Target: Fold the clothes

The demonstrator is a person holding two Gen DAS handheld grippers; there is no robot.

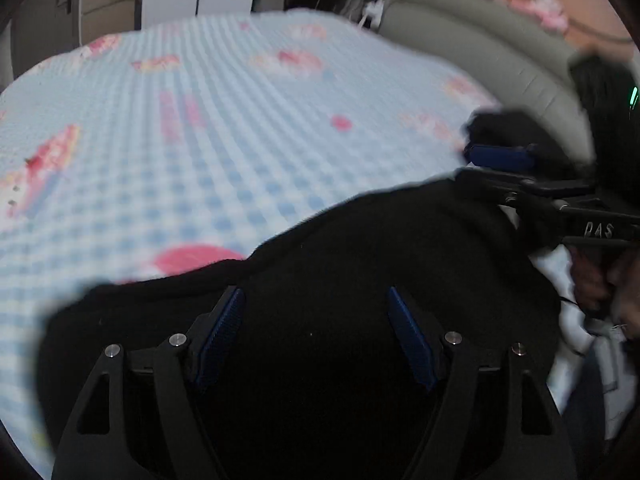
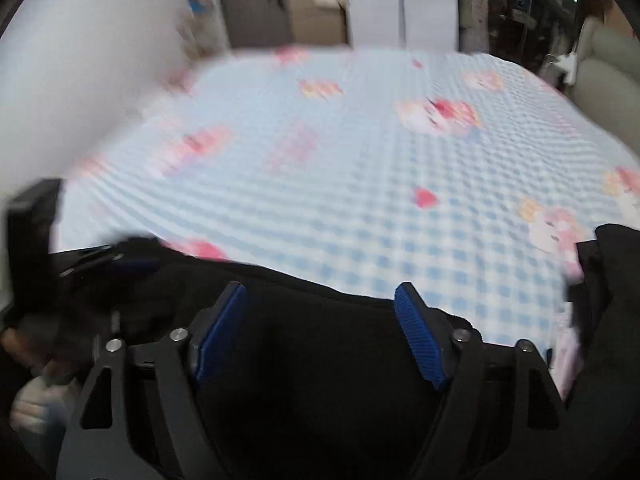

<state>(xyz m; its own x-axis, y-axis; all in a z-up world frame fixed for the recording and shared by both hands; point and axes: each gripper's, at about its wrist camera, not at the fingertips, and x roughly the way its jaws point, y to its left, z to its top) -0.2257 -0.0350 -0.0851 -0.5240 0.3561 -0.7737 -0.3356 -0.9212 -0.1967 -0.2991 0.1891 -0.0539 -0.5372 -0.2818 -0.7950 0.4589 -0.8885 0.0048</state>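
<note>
Two grippers, both with jaws spread wide and nothing pinched between the blue pads, so you're hovering right over the black garment. It's bunched along the bottom of both views on the checked bedsheet, not laid flat. The left gripper sits over the middle of the cloth, the right gripper near its far edge. Everything's blurry, so I'd slow down and find a clean hem or corner before clamping.

Matt black cloth garment lies on a puckered, blue-checked cotton-like bedsheet.
</note>
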